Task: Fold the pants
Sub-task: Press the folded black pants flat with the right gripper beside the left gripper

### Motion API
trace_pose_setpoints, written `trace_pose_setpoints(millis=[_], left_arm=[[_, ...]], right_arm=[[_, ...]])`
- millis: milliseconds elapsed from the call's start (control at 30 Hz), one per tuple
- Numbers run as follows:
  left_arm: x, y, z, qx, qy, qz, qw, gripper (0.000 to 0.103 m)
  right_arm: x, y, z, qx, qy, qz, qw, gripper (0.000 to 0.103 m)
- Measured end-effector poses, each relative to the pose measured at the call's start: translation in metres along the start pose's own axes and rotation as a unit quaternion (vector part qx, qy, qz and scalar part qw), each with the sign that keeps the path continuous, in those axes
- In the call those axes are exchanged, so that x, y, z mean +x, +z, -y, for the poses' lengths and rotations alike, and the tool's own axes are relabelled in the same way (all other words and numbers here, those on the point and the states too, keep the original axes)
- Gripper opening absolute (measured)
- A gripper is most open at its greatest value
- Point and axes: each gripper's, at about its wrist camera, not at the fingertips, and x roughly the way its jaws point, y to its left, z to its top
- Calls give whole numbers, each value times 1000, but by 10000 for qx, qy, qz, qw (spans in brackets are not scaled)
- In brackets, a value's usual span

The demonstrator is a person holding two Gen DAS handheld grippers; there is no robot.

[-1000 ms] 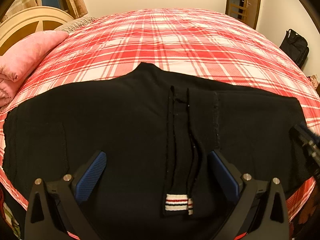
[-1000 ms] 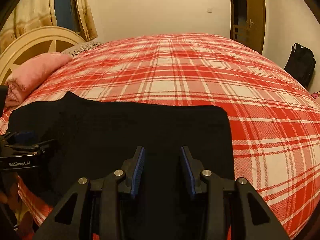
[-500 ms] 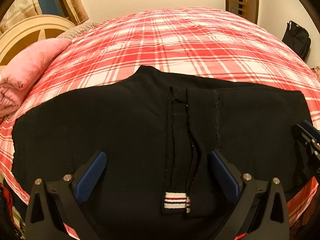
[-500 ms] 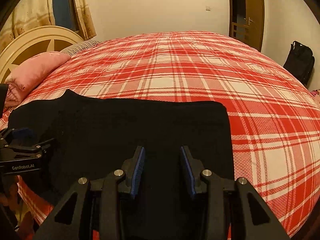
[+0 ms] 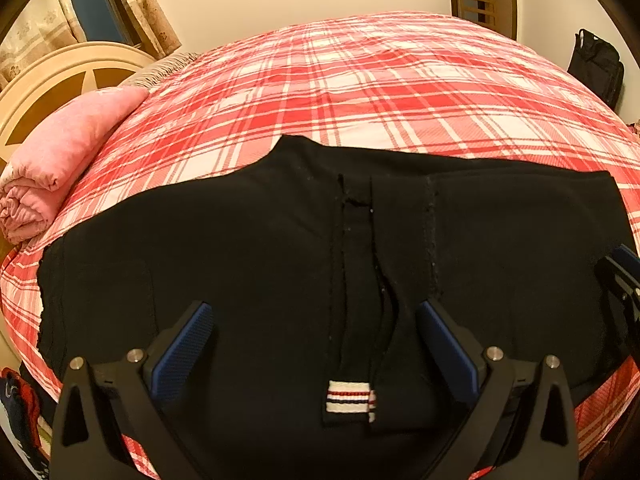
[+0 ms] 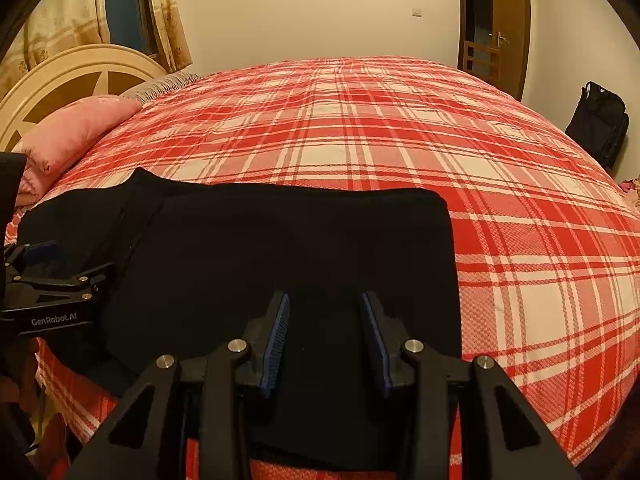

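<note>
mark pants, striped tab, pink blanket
pants (image 5: 248,248): left wrist view, flat black fabric left of centre.
striped tab (image 5: 347,401): left wrist view, middle of stripes.
pink blanket (image 5: 68,152): left wrist view, upper fold.

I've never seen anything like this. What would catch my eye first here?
Probably the big black pants spread flat across the near edge of the red plaid bed, a small striped tag at their near edge. Then the two blue-padded grippers, left gripper and right gripper, both open above the cloth.

both wrist views look down along their fingers, close over the bed's near edge (image 5: 400,80); the left sits left of the right. both share the black pants (image 5: 240,240) and headboard (image 6: 80,72).
</note>
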Motion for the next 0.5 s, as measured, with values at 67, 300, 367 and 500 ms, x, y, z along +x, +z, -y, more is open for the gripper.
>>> trace_pose_setpoints(millis=[67, 300, 367, 500], left_arm=[[0, 0, 1, 1, 6, -4, 10000, 103], [2, 0, -3, -119, -99, -86, 9998, 103], [2, 0, -4, -161, -136, -115, 9997, 103], [3, 1, -5, -213, -198, -173, 9994, 103]], right_arm=[[-3, 0, -1, -4, -6, -31, 10000, 39], [-8, 2, -1, 101, -29, -109, 9999, 39], [-10, 6, -1, 124, -55, -106, 9999, 39], [-17, 16, -9, 42, -54, -5, 10000, 39]])
